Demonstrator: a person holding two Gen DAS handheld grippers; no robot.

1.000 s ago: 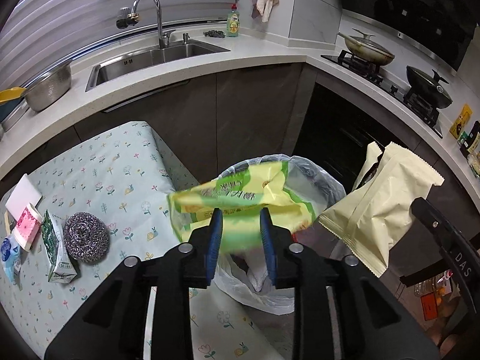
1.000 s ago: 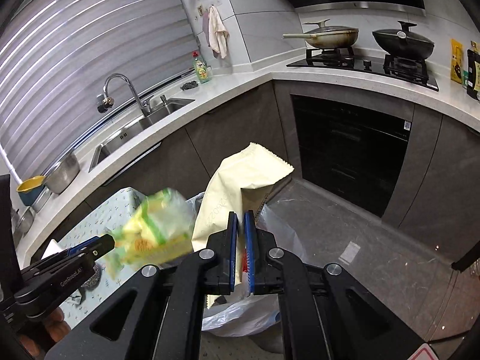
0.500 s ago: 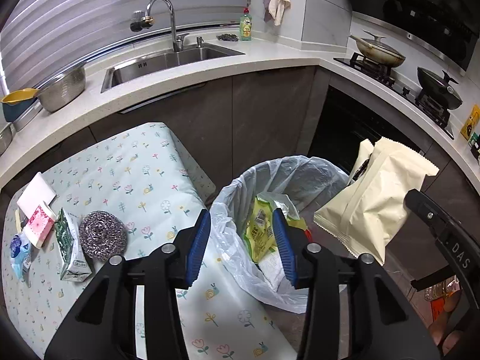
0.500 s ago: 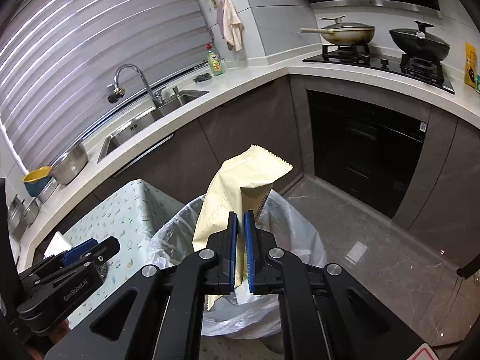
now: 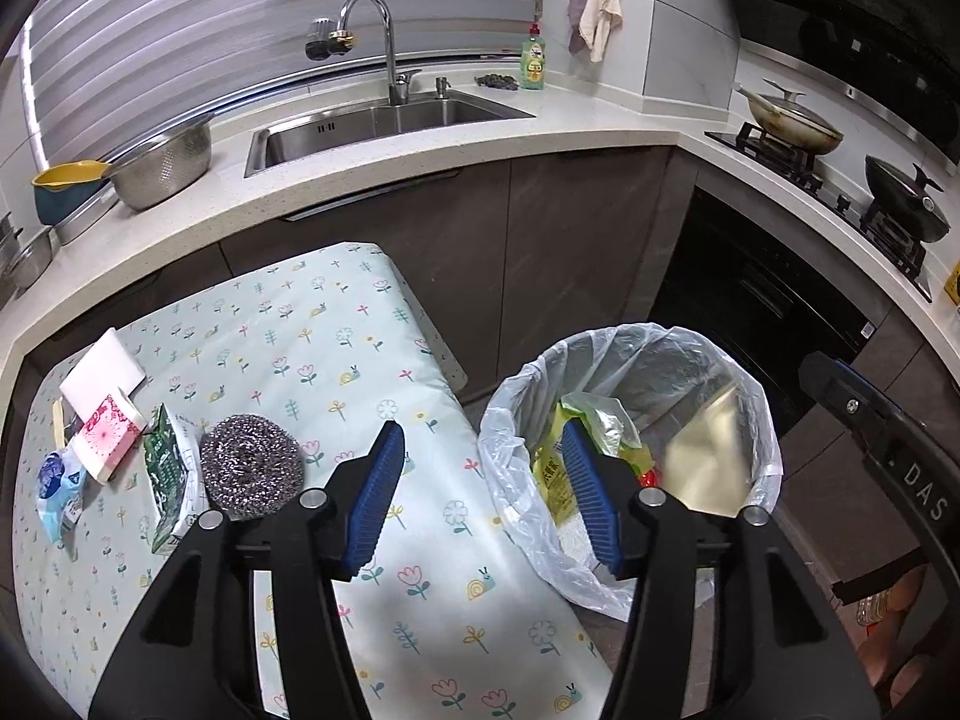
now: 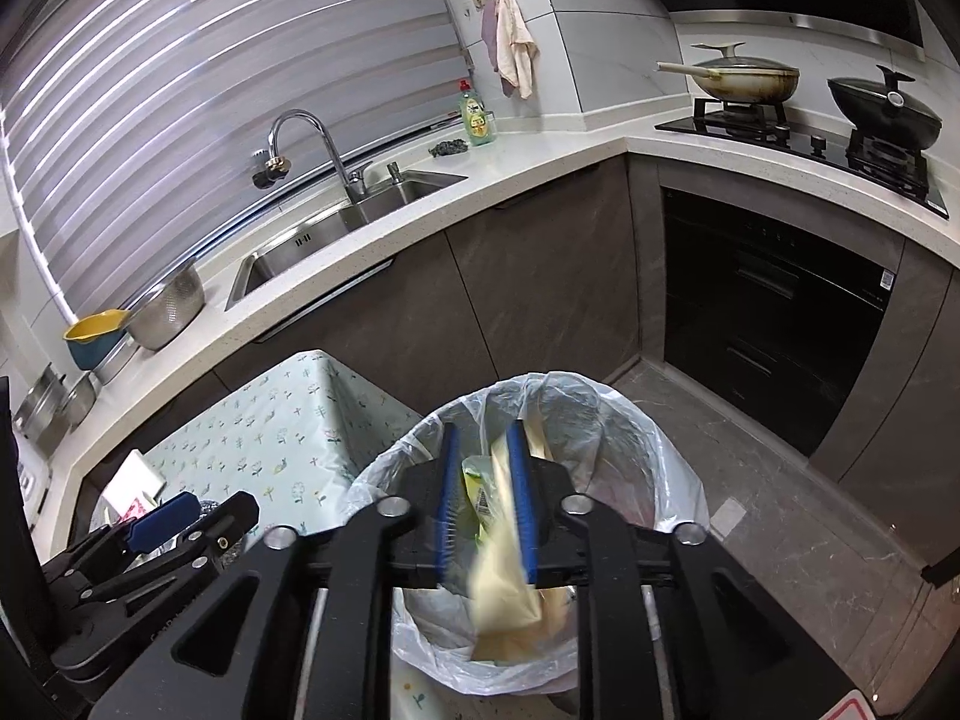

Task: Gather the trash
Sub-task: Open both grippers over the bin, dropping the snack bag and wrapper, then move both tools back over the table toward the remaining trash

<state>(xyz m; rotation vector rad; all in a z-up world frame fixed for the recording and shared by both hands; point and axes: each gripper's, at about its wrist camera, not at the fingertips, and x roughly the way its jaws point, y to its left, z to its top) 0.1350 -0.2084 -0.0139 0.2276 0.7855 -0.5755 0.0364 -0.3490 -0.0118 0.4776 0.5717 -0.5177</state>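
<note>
The left gripper (image 5: 480, 489) is seen with its jaws opening and nothing between the pads; it is held over the near right edge of the table (image 5: 360, 324) and the left rim of the trash bin (image 5: 630, 342). The right gripper (image 6: 487, 501) is held above the same bin (image 6: 678, 480), its jaws opening. A pale yellow bag (image 6: 504, 600) is seen blurred between and just below the pads, and it cannot be told whether a pad is touched by it. In the left view that bag (image 5: 711, 456) is seen inside the bin on the right side, beside a yellow-green wrapper (image 5: 552, 468) that lies in the white liner on the left side.

On the flowered table cover, well left of the bin, a steel scouring ball (image 5: 251, 465) is found, with a green carton (image 5: 168, 474) just beside it on the left. Further left a pink and white packet (image 5: 108, 435), a white block (image 5: 102, 372) and a small blue packet (image 5: 57, 480) are grouped near the table edge.

At the far side a sink (image 5: 384, 126) with a curved tap (image 5: 366, 30) is set into the worktop, a metal colander (image 5: 165, 165) is placed at its left, and a green soap bottle (image 5: 533, 60) is placed at its right
</note>
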